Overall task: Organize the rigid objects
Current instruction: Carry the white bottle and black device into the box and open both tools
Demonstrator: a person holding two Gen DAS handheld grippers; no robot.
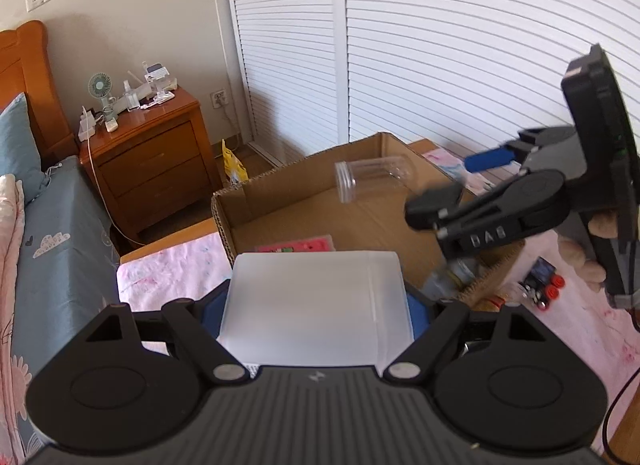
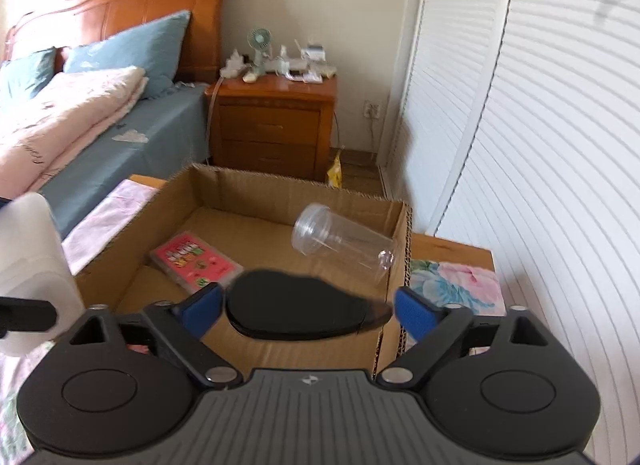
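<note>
My left gripper [image 1: 318, 313] is shut on a frosted white plastic box [image 1: 316, 305] and holds it near the cardboard box [image 1: 280, 189]. The white box also shows at the left edge of the right wrist view [image 2: 32, 265]. My right gripper [image 2: 308, 305] is open and empty above the cardboard box [image 2: 248, 181]; it shows in the left wrist view [image 1: 472, 181]. A clear plastic cup [image 2: 340, 243] is in mid-air on its side over the box, also in the left wrist view [image 1: 372, 179]. A pink card case [image 2: 196, 261] and a black oval object [image 2: 304, 307] lie inside.
The cardboard box stands on a table with a pink floral cloth [image 1: 168, 269]. Small items with red caps [image 1: 548, 289] lie on the cloth at the right. A bed [image 2: 100, 137] and wooden nightstand [image 2: 272, 121] are behind. White louvered doors [image 2: 540, 145] run along the right.
</note>
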